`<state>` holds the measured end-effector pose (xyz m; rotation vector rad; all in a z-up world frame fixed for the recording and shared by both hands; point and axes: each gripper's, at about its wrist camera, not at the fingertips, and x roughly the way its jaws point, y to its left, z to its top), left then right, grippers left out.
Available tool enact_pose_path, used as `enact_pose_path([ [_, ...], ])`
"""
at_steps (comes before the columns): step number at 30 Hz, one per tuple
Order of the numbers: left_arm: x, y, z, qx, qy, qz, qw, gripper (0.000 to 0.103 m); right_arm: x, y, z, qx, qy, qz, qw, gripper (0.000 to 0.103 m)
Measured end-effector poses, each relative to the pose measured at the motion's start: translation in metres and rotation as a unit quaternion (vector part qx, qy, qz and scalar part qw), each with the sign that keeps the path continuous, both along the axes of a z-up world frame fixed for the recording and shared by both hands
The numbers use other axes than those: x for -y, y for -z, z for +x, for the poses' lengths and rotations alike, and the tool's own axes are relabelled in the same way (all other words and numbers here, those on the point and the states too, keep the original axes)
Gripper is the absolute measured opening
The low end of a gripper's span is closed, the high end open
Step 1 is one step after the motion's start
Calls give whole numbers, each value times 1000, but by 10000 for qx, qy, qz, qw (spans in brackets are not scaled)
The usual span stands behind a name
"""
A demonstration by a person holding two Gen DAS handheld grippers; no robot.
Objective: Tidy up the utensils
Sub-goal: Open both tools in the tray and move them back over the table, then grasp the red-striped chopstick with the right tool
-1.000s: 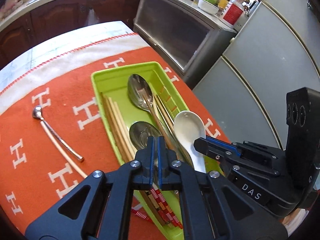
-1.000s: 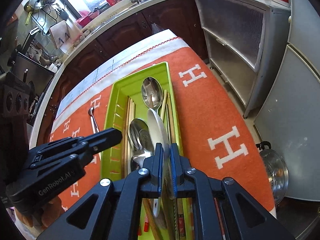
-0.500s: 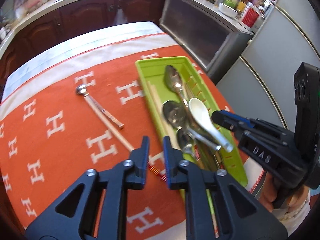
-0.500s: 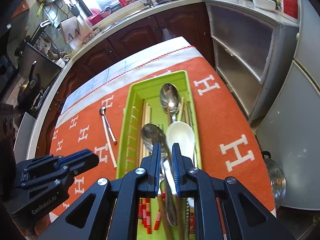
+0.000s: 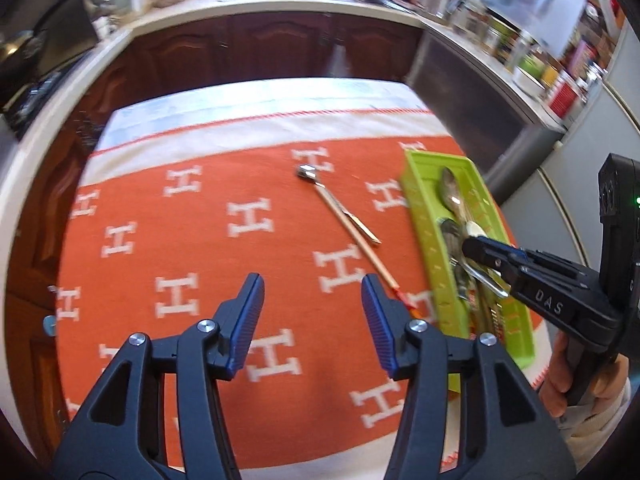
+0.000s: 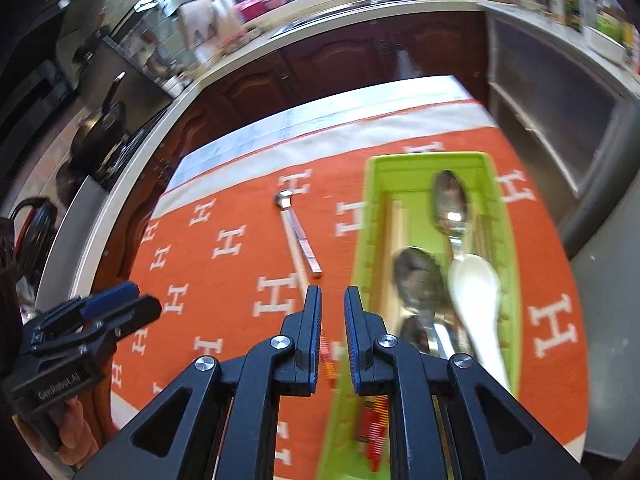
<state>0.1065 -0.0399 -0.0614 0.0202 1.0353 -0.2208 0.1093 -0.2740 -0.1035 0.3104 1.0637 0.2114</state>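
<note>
The left gripper (image 5: 312, 312) hangs above the orange cloth (image 5: 208, 264) with its jaws spread wide, having just been opening, and nothing lies between them; its blue fingertips (image 5: 252, 304) stand over bare cloth patterned with white H letters; the cloth covers the counter (image 5: 240, 108), whose pale far edge shows beyond the cloth's white border.

The right gripper (image 6: 333, 320) has its jaws drawn close, only a narrow gap left between the pads; nothing is caught in that gap in its own view; from the left wrist view its tip sits over the green tray (image 5: 428, 216), and whether it touches the metal handle there I cannot tell; a hand (image 5: 576, 380) grips its handle at the lower right.

The green tray lies at the right side of the cloth; in it are 2 large metal spoons (image 6: 450, 200), a white ceramic spoon (image 6: 476, 288) lying beside and partly over them, and pale chopsticks (image 6: 394, 220) along the left compartment; red-striped chopstick ends (image 6: 372, 432) show at the tray's near end, blurred.

Outside the tray, on the cloth, a small metal spoon (image 5: 332, 200) lies slantwise, its bowl toward the far side; 1 chopstick (image 5: 380, 268) lies just beside it, running toward the tray's near end, its tip red-banded.
</note>
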Motion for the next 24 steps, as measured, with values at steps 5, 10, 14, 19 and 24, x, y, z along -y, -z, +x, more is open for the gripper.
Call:
enact_pose_path([
  [5, -23, -2, 8, 62, -452, 137, 9989, 49, -33, 8, 25, -249, -321, -53, 9992, 19],
  [10, -40, 11, 15, -2, -759, 246, 9968, 49, -63, 34, 51, -607, -517, -205, 9966, 21],
  [14, -47, 28, 18, -223, -808, 186, 9963, 49, -76, 60, 67, -897, -514, -429, 9937, 21],
  [19, -53, 45, 22, -362, -885, 165, 9953, 49, -86, 81, 78, -1061, -548, -738, 9901, 21],
  [24, -56, 58, 26, -471, -917, 116, 9946, 49, -97, 90, 83, -1149, -593, -1054, 9860, 21],
])
